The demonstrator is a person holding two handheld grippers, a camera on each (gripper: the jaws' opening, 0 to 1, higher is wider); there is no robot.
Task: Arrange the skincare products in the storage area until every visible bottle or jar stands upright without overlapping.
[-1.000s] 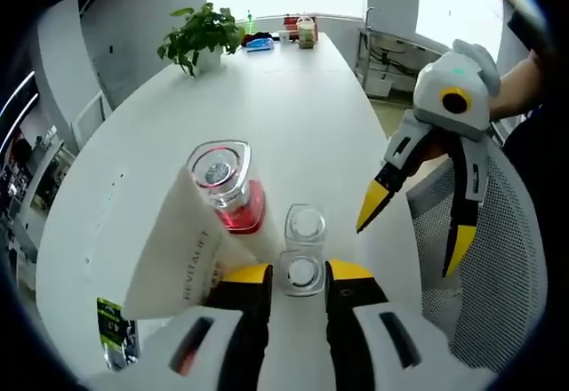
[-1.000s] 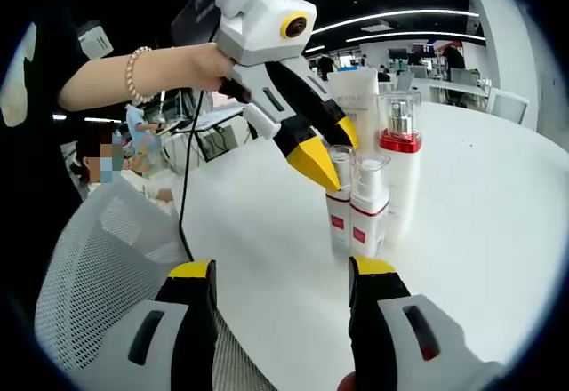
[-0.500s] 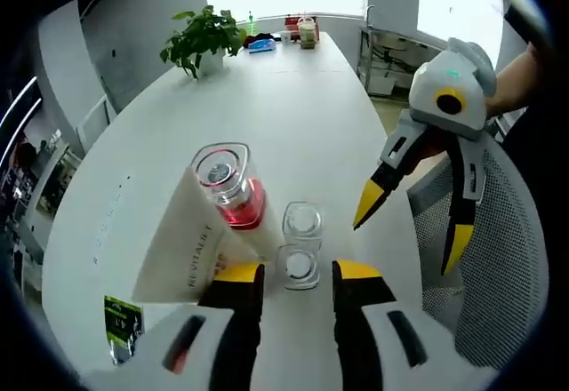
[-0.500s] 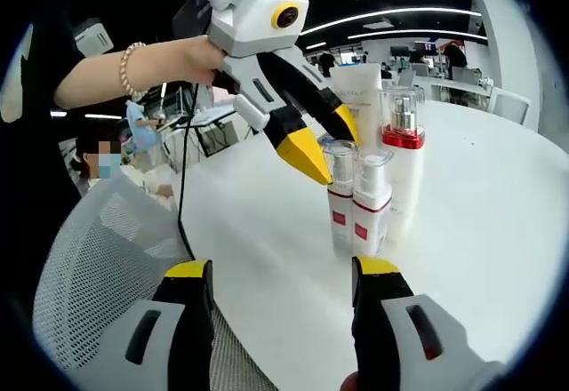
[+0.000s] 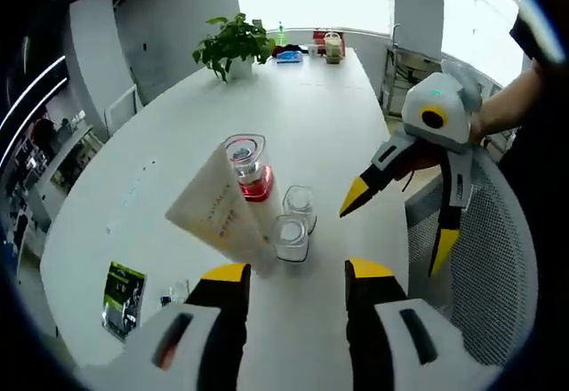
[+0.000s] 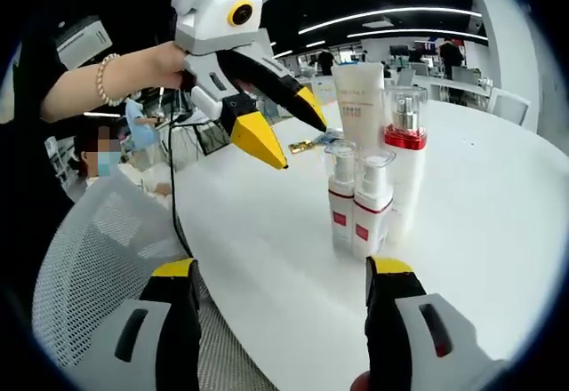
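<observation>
right gripper view: four upright skincare bottles [image 6: 372, 178], both grippers [image 6: 280, 271] agape

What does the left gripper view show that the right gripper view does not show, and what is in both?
Left gripper view alone: a potted plant at the table's far end and a green packet near the table edge. Right gripper view alone: office desks behind, ceiling lights, and a beaded bracelet. Both: the white tube, the red-collared bottle and two small pump bottles, all upright.

Potted plant [image 5: 233, 43] at the white table's [image 5: 178, 142] far end; green packet [image 5: 123, 295] near its edge.
</observation>
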